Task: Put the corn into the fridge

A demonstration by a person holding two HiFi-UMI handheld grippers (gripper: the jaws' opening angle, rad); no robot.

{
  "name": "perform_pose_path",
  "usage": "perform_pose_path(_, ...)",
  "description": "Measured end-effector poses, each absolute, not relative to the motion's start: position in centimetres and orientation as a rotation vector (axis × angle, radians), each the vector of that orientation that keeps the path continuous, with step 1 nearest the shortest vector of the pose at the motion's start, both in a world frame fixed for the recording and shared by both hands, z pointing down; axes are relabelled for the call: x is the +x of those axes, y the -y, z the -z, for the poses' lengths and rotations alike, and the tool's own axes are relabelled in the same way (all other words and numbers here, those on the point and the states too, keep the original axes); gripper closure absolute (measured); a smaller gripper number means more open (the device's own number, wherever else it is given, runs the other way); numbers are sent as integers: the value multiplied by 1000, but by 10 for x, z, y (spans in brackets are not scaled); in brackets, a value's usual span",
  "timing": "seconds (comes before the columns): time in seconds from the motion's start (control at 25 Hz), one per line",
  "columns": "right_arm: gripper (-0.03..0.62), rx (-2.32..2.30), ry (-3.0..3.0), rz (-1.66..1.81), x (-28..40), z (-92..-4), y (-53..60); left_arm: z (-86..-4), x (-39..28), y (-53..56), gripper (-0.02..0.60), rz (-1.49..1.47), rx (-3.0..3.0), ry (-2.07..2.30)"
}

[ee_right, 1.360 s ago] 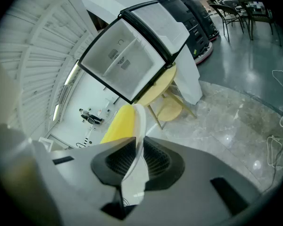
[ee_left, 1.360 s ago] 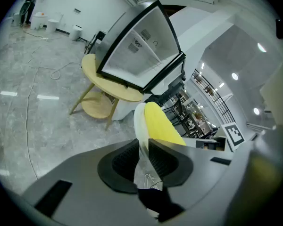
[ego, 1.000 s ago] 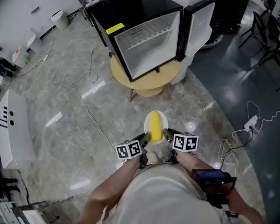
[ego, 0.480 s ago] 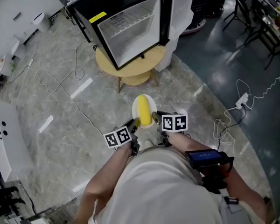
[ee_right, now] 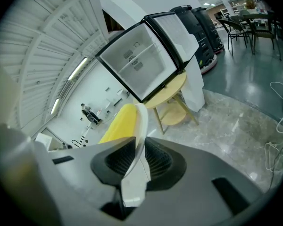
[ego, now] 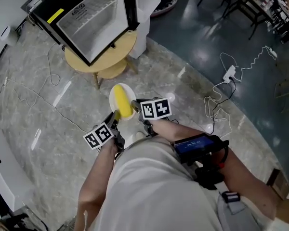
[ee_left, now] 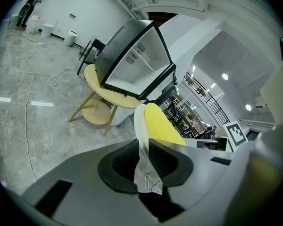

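The left gripper (ego: 114, 116) and right gripper (ego: 137, 107) each clamp an opposite rim of the round white plate (ego: 128, 91) at frame centre, probably to keep it level so the yellow corn cob (ego: 121, 101) on it cannot roll off. At upper left, the frame cuts off the open black mini fridge (ego: 82, 13) on its round wooden table (ego: 103, 61).

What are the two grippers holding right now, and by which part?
Both hold one white plate with the corn lying on it. The left gripper is shut on the plate's left rim, the right gripper on the opposite rim.
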State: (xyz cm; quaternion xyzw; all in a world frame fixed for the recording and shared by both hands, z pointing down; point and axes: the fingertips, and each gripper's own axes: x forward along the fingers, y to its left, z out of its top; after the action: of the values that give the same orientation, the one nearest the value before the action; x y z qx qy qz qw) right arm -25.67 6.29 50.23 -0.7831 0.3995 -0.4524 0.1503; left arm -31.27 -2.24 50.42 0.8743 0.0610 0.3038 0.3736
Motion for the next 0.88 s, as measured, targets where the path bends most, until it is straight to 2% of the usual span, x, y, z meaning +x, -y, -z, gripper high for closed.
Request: perform_pose_path(0.88, 537, -2231, -1133, 1285, -251, -505, -61, -509, -309, 23, 512, -782, 2242, -147)
